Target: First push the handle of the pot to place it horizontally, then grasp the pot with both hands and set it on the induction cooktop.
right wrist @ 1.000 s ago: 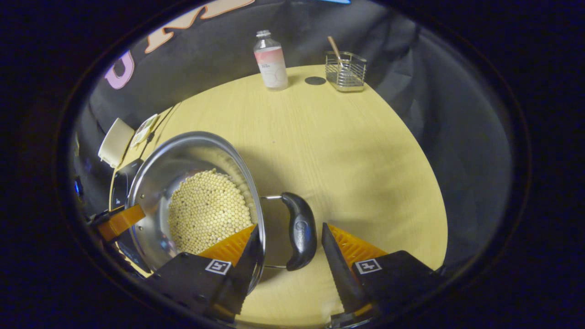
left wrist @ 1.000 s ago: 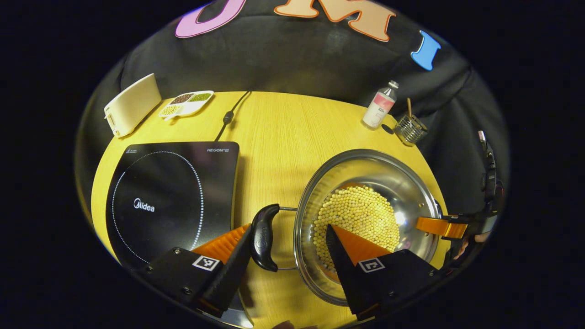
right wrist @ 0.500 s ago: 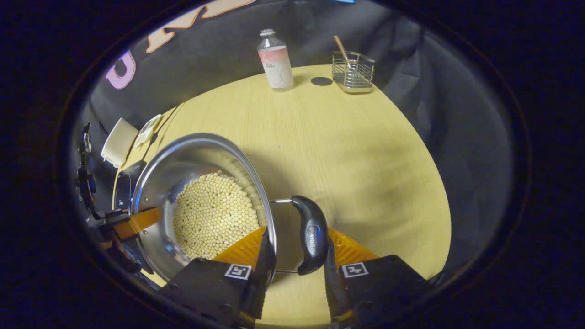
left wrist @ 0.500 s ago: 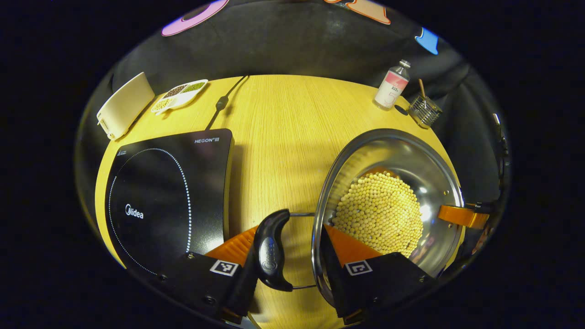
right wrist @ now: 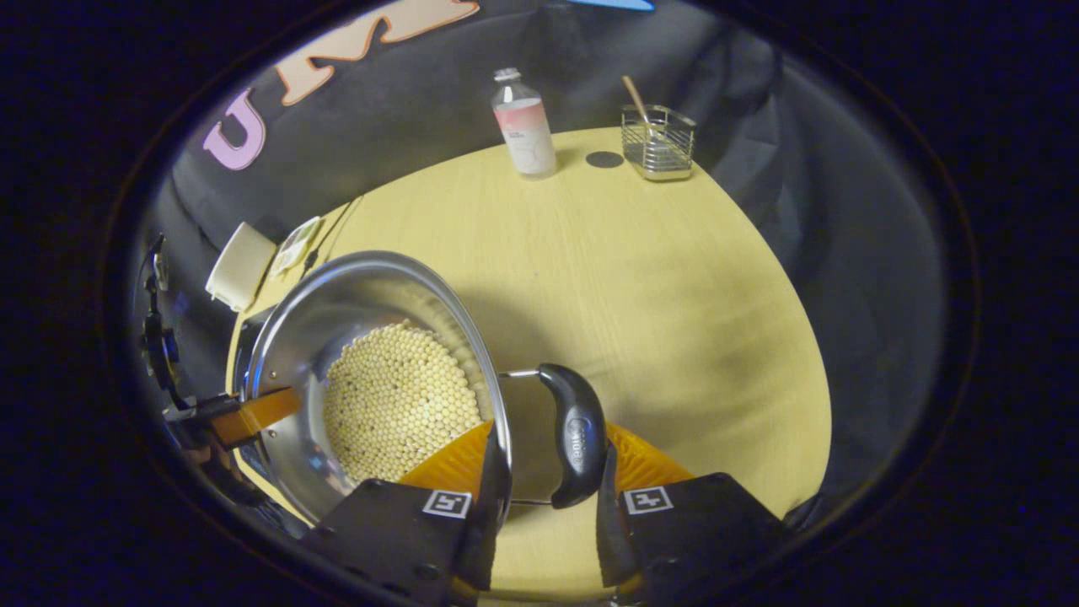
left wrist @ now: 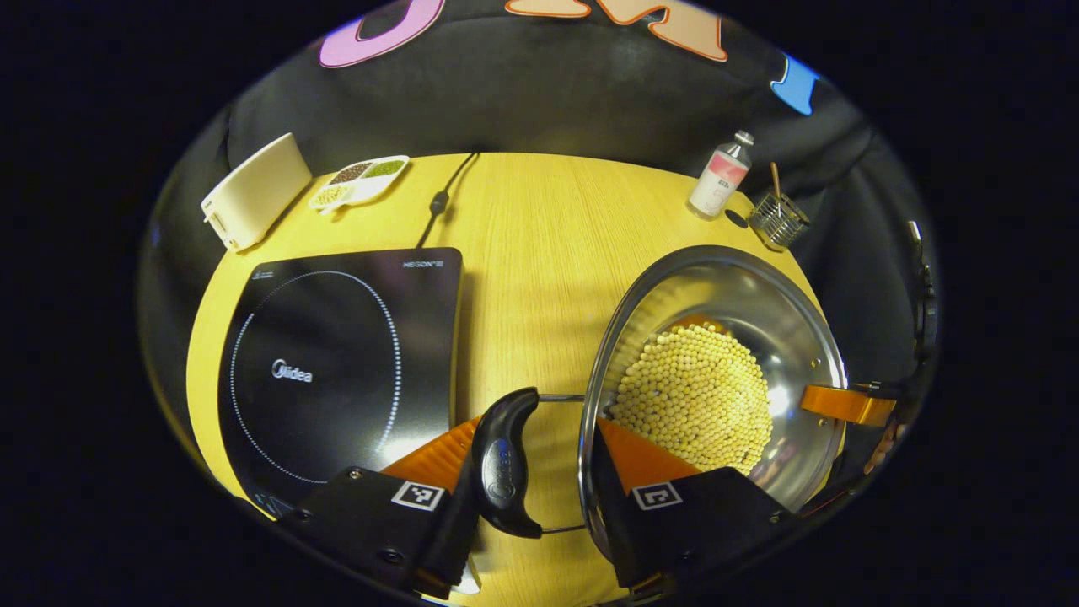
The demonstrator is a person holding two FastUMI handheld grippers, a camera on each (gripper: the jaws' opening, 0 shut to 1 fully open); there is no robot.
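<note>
Steel round bean-filled pot: left gripper, right gripper each clenching black side handle plus rim for balanced lift; black induction cooktop waiting at 9 o'clock

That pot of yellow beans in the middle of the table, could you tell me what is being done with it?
A person is gripping the steel pot with a handheld gripper on each side. The left gripper is closed on the pot's left black handle, the right gripper on the right handle; each has one finger inside the rim. The pot, holding yellow beans, is not yet on the induction cooktop beside it.
</note>
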